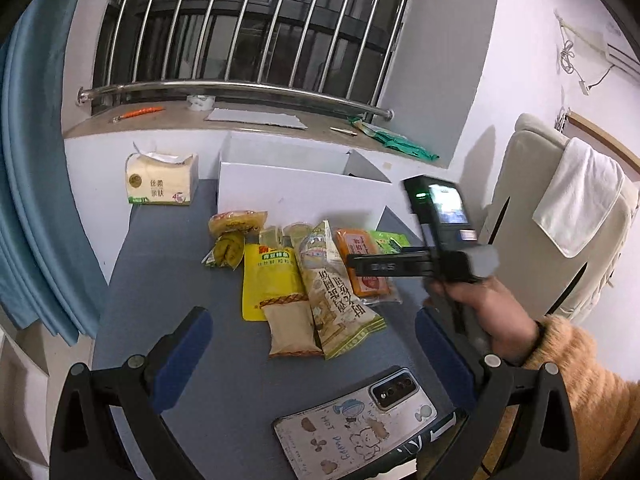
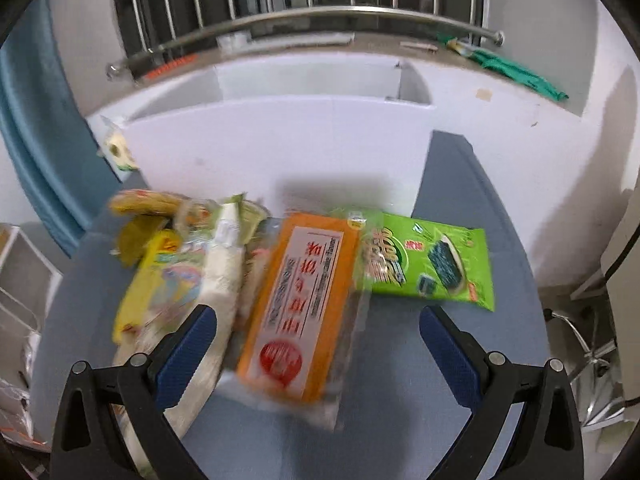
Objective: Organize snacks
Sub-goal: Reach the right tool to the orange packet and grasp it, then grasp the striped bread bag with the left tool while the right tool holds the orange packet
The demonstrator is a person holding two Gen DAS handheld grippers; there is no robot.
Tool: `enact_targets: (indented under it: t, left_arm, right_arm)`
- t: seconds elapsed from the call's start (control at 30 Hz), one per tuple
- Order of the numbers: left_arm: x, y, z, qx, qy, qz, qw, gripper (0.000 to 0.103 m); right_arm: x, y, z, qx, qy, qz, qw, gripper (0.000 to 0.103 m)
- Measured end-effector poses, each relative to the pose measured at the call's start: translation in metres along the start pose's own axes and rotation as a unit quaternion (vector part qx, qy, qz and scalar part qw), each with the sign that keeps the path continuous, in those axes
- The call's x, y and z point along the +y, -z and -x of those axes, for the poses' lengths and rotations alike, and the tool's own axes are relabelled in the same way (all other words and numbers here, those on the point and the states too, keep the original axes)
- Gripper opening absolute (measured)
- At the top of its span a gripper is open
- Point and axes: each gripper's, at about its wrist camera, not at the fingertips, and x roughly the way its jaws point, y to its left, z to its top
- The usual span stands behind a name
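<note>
Several snack packets lie in a row on the blue-grey table point(image 1: 168, 288). In the left wrist view I see a yellow packet point(image 1: 270, 280), a long beige-green packet point(image 1: 336, 292), an orange packet point(image 1: 360, 264) and a brown bread packet point(image 1: 238, 220). My left gripper point(image 1: 314, 356) is open and empty, above the near ends of the packets. In the right wrist view my right gripper point(image 2: 318, 344) is open, just above the orange packet point(image 2: 300, 300). A green seaweed packet point(image 2: 432, 264) lies to its right. The right gripper's body point(image 1: 436, 240) shows in the left wrist view.
An open white box point(image 1: 296, 184) stands behind the snacks. A tissue pack point(image 1: 160, 178) sits at the back left. A phone point(image 1: 356, 424) lies at the table's near edge. A cream chair with a towel point(image 1: 576, 200) stands on the right.
</note>
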Motion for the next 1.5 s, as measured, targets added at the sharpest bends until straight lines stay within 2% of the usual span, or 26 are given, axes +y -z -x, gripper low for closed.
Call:
enact_targets:
  t: [0.1,0.17,0.2,0.23,0.27,0.3,0.4,0.43,0.47,0.57,0.67,0.7,0.8,1.0,1.2,1.23,1.3,1.33,1.37,1.4,1.5]
  left_arm:
    - [0.004,0.003,-0.004,0.007,-0.004,0.004,1.0000,0.103]
    - [0.004,0.005,-0.007,0.012,-0.005,0.003,0.9999,0.103]
    - [0.004,0.006,-0.009,0.015,-0.006,0.003,0.9999,0.103]
    - [0.004,0.007,-0.010,0.016,-0.007,0.004,0.9998,0.103]
    - [0.005,0.007,-0.012,0.019,-0.006,0.004,0.9998,0.103]
    - [0.005,0.008,-0.013,0.021,-0.007,0.004,0.9997,0.103]
    - [0.005,0.009,-0.019,0.029,-0.008,0.006,0.9995,0.103]
    - [0.005,0.009,-0.023,0.033,-0.008,0.006,0.9994,0.103]
    - [0.004,0.008,-0.025,0.035,-0.008,0.006,0.9993,0.103]
    - [0.001,0.008,-0.038,0.050,-0.005,0.005,0.9987,0.103]
    - [-0.008,0.004,-0.055,0.067,-0.001,-0.011,0.9977,0.103]
    - [-0.011,0.004,-0.063,0.076,-0.003,-0.019,0.9969,0.103]
    - [-0.018,0.001,-0.089,0.101,-0.011,-0.039,0.9941,0.103]
    - [-0.026,-0.007,-0.150,0.154,-0.037,-0.057,0.9857,0.103]
    - [-0.027,-0.011,-0.195,0.193,-0.067,-0.057,0.9773,0.101]
    - [-0.028,-0.009,-0.199,0.195,-0.072,-0.062,0.9762,0.099]
    - [-0.028,-0.007,-0.201,0.196,-0.063,-0.071,0.9760,0.055]
    - [-0.029,-0.008,-0.199,0.191,-0.060,-0.071,0.9771,0.049]
    - [-0.027,-0.009,-0.195,0.189,-0.051,-0.066,0.9784,0.039]
    - [-0.025,-0.009,-0.189,0.186,-0.038,-0.058,0.9801,0.036]
    - [-0.023,-0.011,-0.164,0.161,-0.017,-0.045,0.9858,0.035]
  right_arm:
    - [0.004,-0.004,-0.029,0.036,0.009,0.010,0.999,0.103]
    - [0.003,-0.003,-0.037,0.047,-0.003,0.003,0.999,0.102]
    - [0.003,-0.002,-0.040,0.052,-0.012,0.000,0.999,0.099]
    - [0.004,0.000,-0.041,0.054,-0.027,0.002,0.998,0.080]
    - [0.004,0.002,-0.042,0.055,-0.051,-0.001,0.997,0.065]
    - [0.002,0.003,-0.040,0.054,-0.073,-0.008,0.996,0.063]
    - [0.000,0.010,-0.028,0.044,-0.068,-0.003,0.997,0.053]
    - [-0.001,0.013,-0.022,0.039,-0.073,-0.001,0.997,0.047]
    - [-0.004,0.016,-0.013,0.032,-0.082,-0.006,0.996,0.030]
    - [-0.018,0.022,0.014,0.006,-0.116,-0.030,0.993,0.013]
    - [-0.018,0.028,0.037,-0.009,-0.102,0.001,0.995,0.013]
    - [-0.020,0.033,0.046,-0.015,-0.111,0.000,0.994,0.012]
    - [-0.030,0.037,0.060,-0.028,-0.140,-0.020,0.990,0.012]
    - [-0.054,0.068,0.102,-0.065,-0.165,-0.060,0.982,0.012]
    - [-0.066,0.087,0.120,-0.078,-0.162,-0.074,0.981,0.012]
    - [-0.068,0.089,0.122,-0.079,-0.164,-0.076,0.980,0.012]
    - [-0.070,0.090,0.123,-0.081,-0.162,-0.076,0.980,0.012]
    - [-0.071,0.091,0.123,-0.081,-0.162,-0.078,0.980,0.012]
    - [-0.072,0.092,0.123,-0.081,-0.166,-0.081,0.979,0.012]
    - [-0.072,0.092,0.123,-0.082,-0.171,-0.081,0.978,0.012]
    - [-0.069,0.093,0.123,-0.082,-0.174,-0.080,0.978,0.012]
